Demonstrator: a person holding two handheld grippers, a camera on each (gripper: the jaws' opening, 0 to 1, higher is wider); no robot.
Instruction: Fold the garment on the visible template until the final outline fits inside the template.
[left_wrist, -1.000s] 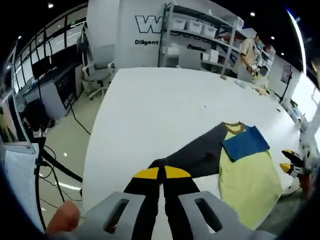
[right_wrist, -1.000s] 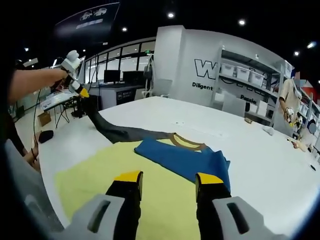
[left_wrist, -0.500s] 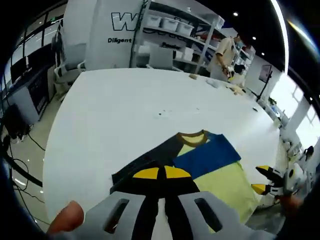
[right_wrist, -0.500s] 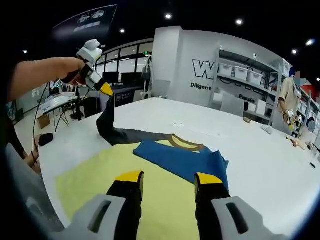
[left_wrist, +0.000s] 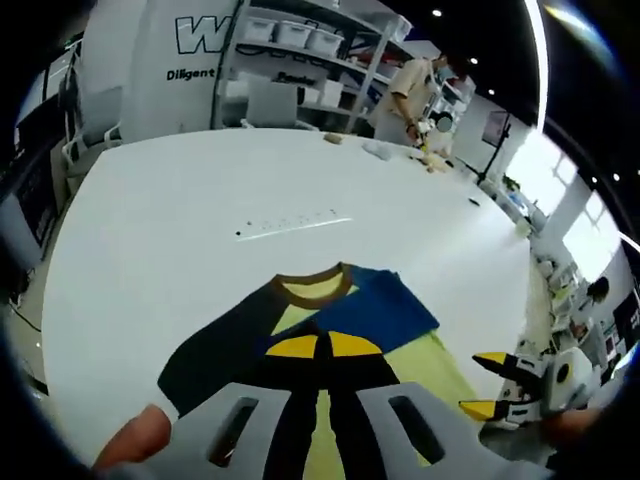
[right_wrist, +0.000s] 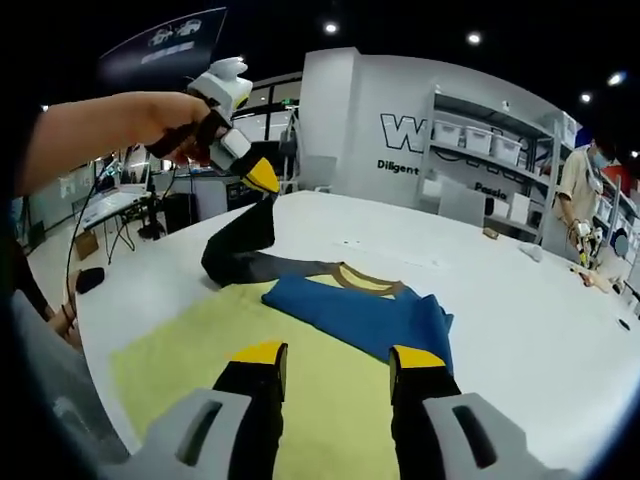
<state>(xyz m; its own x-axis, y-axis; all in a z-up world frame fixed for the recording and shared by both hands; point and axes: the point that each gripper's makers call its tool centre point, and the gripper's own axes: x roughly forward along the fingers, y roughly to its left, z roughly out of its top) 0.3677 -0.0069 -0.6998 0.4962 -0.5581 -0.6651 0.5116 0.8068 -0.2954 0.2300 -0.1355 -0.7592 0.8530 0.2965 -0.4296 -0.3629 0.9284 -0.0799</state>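
Observation:
A shirt lies on the white table (left_wrist: 200, 190): yellow body (right_wrist: 190, 345), brown collar (right_wrist: 362, 280), and a blue sleeve (right_wrist: 360, 312) folded across the chest. My left gripper (left_wrist: 320, 345) is shut on the end of the dark grey sleeve (left_wrist: 215, 350). In the right gripper view, a hand holds that left gripper (right_wrist: 265, 182) above the table, with the dark sleeve (right_wrist: 240, 235) hanging from it down to the shoulder. My right gripper (right_wrist: 340, 355) hovers open low over the yellow body, nothing between its jaws. It also shows open as the right gripper (left_wrist: 487, 383) beside the hem.
Shelving with white bins (right_wrist: 480, 150) and a person (left_wrist: 400, 95) stand at the far end of the table. Small items lie on the far table top (left_wrist: 395, 150). Desks with monitors (right_wrist: 130, 200) are off the table's left side.
My left gripper has lifted the dark sleeve and carried it in towards the shirt's collar, so the sleeve now bends over itself. The right gripper has stayed open in place.

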